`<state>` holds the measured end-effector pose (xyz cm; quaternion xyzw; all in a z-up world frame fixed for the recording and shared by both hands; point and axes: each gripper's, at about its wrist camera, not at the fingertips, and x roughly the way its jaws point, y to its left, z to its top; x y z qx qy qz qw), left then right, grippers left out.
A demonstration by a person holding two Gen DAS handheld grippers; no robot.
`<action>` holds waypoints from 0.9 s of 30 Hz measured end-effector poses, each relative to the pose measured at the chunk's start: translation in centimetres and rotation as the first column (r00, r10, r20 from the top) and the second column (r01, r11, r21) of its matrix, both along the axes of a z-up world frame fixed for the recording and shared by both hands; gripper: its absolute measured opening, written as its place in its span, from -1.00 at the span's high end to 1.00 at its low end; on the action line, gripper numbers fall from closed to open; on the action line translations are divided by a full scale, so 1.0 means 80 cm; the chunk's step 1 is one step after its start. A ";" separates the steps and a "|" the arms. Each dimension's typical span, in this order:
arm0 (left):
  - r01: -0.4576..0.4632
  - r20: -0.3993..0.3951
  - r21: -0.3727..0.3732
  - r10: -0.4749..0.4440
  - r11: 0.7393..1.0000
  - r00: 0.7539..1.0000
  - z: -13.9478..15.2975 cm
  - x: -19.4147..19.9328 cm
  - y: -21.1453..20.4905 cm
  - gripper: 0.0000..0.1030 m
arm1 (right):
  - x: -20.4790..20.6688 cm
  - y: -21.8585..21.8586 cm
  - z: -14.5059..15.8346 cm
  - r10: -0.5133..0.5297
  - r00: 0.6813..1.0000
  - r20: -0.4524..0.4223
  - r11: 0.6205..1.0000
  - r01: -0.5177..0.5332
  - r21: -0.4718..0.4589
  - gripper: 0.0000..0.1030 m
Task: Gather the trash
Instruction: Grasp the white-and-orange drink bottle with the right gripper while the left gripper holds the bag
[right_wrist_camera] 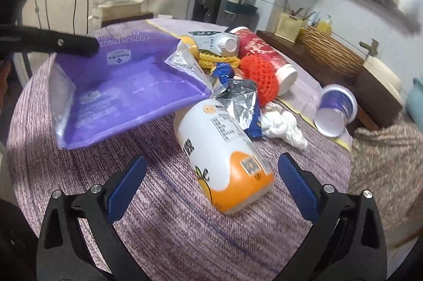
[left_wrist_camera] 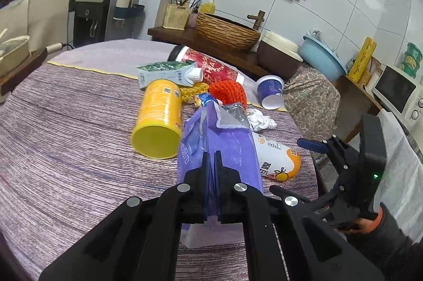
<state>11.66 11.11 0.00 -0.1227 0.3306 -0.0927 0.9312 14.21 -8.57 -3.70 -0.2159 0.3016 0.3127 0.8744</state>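
Note:
My left gripper point(left_wrist_camera: 210, 156) is shut on a purple plastic bag point(left_wrist_camera: 232, 148) and holds it off the table; the bag also shows in the right wrist view point(right_wrist_camera: 124, 85), with the left gripper's tip point(right_wrist_camera: 76, 44) on its edge. My right gripper point(right_wrist_camera: 211, 167) is open, its blue pads either side of a white and orange bottle point(right_wrist_camera: 224, 162) lying on the table; the bottle also shows in the left wrist view point(left_wrist_camera: 280, 159). Behind lie a yellow can point(left_wrist_camera: 158, 117), a carton point(left_wrist_camera: 169, 73), a red tube point(left_wrist_camera: 211, 64), orange netting point(right_wrist_camera: 259, 74), crumpled tissue point(right_wrist_camera: 283, 127) and a foil wrapper point(right_wrist_camera: 238, 98).
The round table has a striped purple cloth point(left_wrist_camera: 66, 135). A blue and white cup point(right_wrist_camera: 333, 111) lies near its far edge. A counter with a woven basin point(left_wrist_camera: 227, 30), a light blue basin point(left_wrist_camera: 322, 56) and a microwave point(left_wrist_camera: 396, 93) stands behind. A water dispenser point(left_wrist_camera: 92, 8) is at far left.

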 end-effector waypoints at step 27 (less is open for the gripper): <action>0.021 -0.021 0.024 -0.021 0.999 1.000 -0.015 -0.006 0.007 0.91 | 0.033 0.034 -0.027 0.032 0.998 -0.050 0.971 -0.043 -0.234 -0.26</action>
